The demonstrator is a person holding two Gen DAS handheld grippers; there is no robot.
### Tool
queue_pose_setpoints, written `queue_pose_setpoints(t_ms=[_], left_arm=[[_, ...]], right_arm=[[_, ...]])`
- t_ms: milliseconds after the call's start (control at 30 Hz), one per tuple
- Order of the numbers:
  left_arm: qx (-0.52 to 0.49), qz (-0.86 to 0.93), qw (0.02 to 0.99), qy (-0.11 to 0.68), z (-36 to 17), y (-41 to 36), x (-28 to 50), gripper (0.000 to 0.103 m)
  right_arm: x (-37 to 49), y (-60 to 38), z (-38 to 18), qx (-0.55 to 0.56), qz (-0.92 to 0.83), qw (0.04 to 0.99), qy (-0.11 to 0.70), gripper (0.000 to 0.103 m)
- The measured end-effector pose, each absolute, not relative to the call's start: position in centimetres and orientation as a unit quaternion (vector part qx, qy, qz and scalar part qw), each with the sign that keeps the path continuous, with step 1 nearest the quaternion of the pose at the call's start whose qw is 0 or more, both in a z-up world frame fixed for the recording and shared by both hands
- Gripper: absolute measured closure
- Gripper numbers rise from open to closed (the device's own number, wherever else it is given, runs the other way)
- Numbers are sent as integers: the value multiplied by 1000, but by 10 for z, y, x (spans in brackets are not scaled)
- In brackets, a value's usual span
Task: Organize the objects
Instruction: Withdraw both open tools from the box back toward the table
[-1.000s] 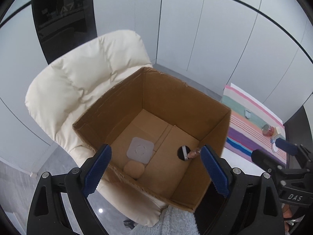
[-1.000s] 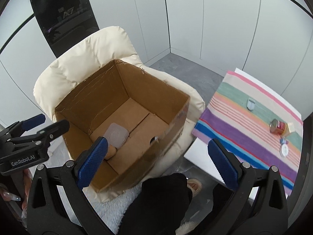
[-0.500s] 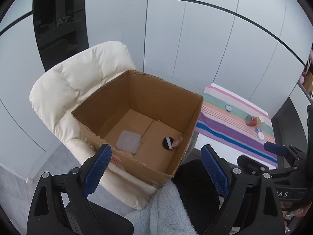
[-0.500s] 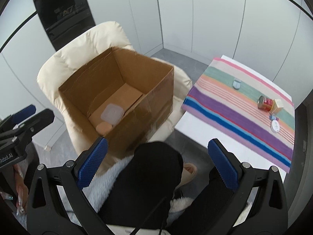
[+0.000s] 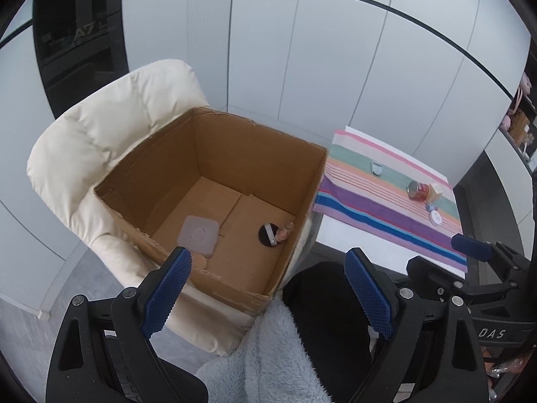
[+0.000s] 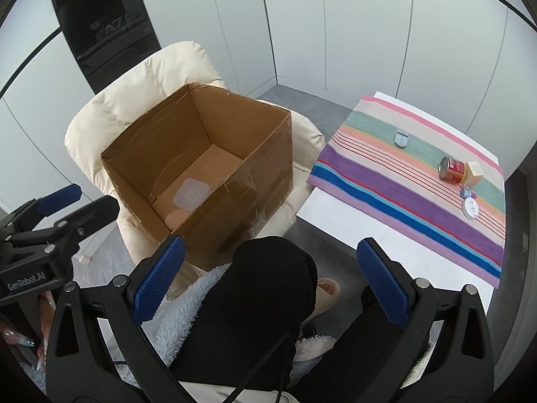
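Cardboard box point(image 5: 214, 201), open-topped, on a cream armchair point(image 5: 100, 141), ahead of the left hand-held gripper point(image 5: 265, 288).

Left view only: black disc point(image 5: 268, 234) and small bottle point(image 5: 283, 233) at the box floor, ahead and slightly right of the fingers. The box wall hides both in the right view.

Both views: grey square lid point(image 5: 199, 235) and tan round piece point(image 6: 177, 218) on the box floor.

Bench point(image 6: 339, 215) with striped cloth point(image 6: 402, 181), ahead-right of the right hand-held gripper point(image 6: 268, 282), bears a red can point(image 6: 451, 169), a beige cube point(image 6: 475, 169), a white round lid point(image 6: 470, 209) and a small grey item point(image 6: 401, 138).

Left hand-held gripper: jaws spread wide, holding nothing. Right hand-held gripper: jaws spread wide, holding nothing.
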State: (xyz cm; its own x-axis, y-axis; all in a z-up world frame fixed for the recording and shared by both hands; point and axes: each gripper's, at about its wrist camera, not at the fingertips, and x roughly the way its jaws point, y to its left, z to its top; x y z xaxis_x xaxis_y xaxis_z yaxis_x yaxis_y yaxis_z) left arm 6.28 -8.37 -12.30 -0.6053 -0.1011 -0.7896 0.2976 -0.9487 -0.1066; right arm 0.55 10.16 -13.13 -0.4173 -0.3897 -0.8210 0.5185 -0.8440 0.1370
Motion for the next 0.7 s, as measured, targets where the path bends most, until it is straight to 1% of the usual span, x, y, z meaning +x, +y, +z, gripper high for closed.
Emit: queue_pose_setpoints(t_ms=[300,700], left_arm=[[442,-887,72,111,-128,-64,43,9],[464,-883,-11,70,-133,5,4,9]], right_arm=[[2,135,-129,468,-851,234,46,0],[-1,221,-124,468,-871,152,-2,0]])
